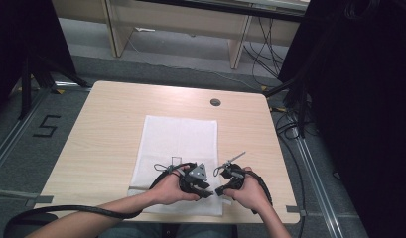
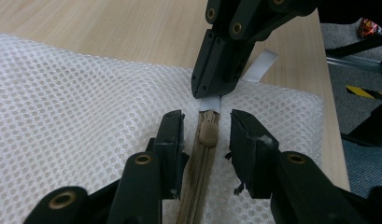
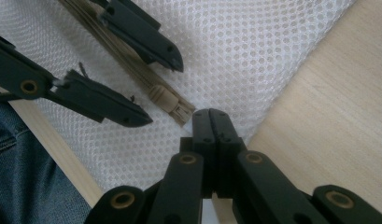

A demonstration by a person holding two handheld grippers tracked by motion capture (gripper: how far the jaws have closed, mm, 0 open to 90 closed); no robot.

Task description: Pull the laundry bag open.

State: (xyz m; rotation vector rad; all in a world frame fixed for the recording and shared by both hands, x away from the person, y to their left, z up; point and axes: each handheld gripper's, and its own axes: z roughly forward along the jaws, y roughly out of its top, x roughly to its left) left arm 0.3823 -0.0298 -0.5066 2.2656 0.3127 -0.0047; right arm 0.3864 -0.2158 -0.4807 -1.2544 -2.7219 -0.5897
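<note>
A white mesh bag (image 1: 178, 139) lies flat on the wooden table (image 1: 106, 124), its tan zipper (image 2: 198, 177) running along the near edge. My left gripper (image 2: 207, 122) is open, one jaw on each side of the zipper's tan slider (image 2: 208, 133) without touching it. My right gripper (image 3: 212, 114) is shut on the white tab (image 2: 209, 103) at the zipper's end, just past the slider (image 3: 163, 98). In the high view the left gripper (image 1: 209, 193) and right gripper (image 1: 218, 191) meet tip to tip at the bag's near right corner.
A round cable hole (image 1: 215, 102) sits in the table's far side. The table's near edge is close under both hands, with the person's jeans (image 3: 20, 177) below it. A desk frame (image 1: 235, 44) and cables (image 1: 290, 124) lie beyond and to the right.
</note>
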